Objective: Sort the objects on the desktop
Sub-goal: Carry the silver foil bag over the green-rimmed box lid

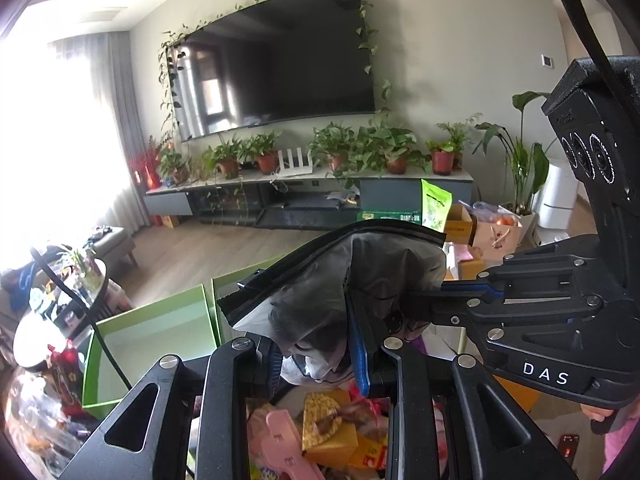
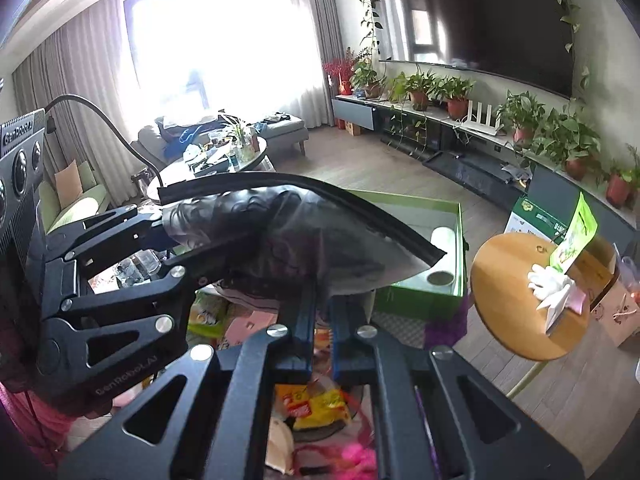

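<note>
Holding: both tongs grip one dark zip bag [image 1: 320, 300], raised above the clutter.
Left tongs [image 1: 320, 360]: clenched on the bag's lower part, blue pads on either side of a fold.
Right tongs [image 2: 322, 320]: clenched tight on the bag's lower edge; in the left view they reach in from the right and bite the bag's side.
Bag: zip strip arches above both tongs; body crumpled, greyish and see-through.
Left view only: snack packets [image 1: 332, 428] and a pink clip [image 1: 280, 440] under the tongs; TV [image 1: 280, 60] straight ahead.
Right view only: round wooden table [image 2: 508, 300] to the right of the tongs, with a white glove [image 2: 548, 280] on it; paper roll [image 2: 444, 256] inside the green box [image 2: 420, 304] just beyond the bag.
</note>
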`<state>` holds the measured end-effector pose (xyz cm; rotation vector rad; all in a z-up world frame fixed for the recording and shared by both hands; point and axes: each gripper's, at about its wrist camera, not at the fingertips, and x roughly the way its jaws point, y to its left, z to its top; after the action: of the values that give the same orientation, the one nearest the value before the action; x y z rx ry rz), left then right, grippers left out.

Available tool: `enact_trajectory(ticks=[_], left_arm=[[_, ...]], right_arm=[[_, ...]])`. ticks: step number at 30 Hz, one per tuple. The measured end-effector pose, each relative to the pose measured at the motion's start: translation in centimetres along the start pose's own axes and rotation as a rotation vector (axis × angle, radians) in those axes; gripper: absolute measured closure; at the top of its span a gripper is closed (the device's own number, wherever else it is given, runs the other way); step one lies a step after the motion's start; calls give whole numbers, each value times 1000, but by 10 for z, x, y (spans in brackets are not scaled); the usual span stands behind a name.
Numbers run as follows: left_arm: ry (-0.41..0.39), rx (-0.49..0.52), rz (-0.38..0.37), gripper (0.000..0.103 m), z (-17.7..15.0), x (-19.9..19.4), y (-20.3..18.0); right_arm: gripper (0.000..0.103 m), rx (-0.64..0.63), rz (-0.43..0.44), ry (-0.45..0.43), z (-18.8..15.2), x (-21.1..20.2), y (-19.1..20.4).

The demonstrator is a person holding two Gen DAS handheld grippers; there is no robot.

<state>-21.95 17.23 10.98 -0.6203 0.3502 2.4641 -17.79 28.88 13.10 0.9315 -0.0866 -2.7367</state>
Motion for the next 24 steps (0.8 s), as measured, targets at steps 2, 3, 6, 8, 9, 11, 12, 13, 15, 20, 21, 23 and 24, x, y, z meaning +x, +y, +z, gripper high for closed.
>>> enact_trajectory(ticks=[2,3,6,8,9,11,12,13,15,20,21,23,24], left_arm=[[1,3,1,75,4,7,1],[3,5,2,75,5,11,2],[9,7,0,75,10,25,5],[14,10,-2,75,14,35,7],[18,11,-3,75,16,40,8],[24,13,-2,75,19,51,10],[26,15,-1,75,21,54,11],[27,17,-1,75,23,60,12],[31,21,1,75,25,67,13],[45,29,3,75,29,89,15],[48,31,3,75,30,94,15],[53,36,4,75,31,103,16],[57,38,5,75,31,107,16]], right_arm=[[97,1,1,1,5,6,-5],[97,1,0,1,5,6,-5],[97,2,1,7,13,17,-13],[97,2,-2,14,18,26,-20],[97,2,-3,18,21,30,-23],[97,3,-5,24,25,38,-28],[97,5,-5,27,28,42,-31],[97,5,-5,29,30,46,-34],[97,6,-6,32,33,54,-40],[97,20,-1,38,39,74,-57],[97,23,0,39,40,77,-59],[97,31,3,42,41,84,-65],[97,33,4,44,42,88,-67]])
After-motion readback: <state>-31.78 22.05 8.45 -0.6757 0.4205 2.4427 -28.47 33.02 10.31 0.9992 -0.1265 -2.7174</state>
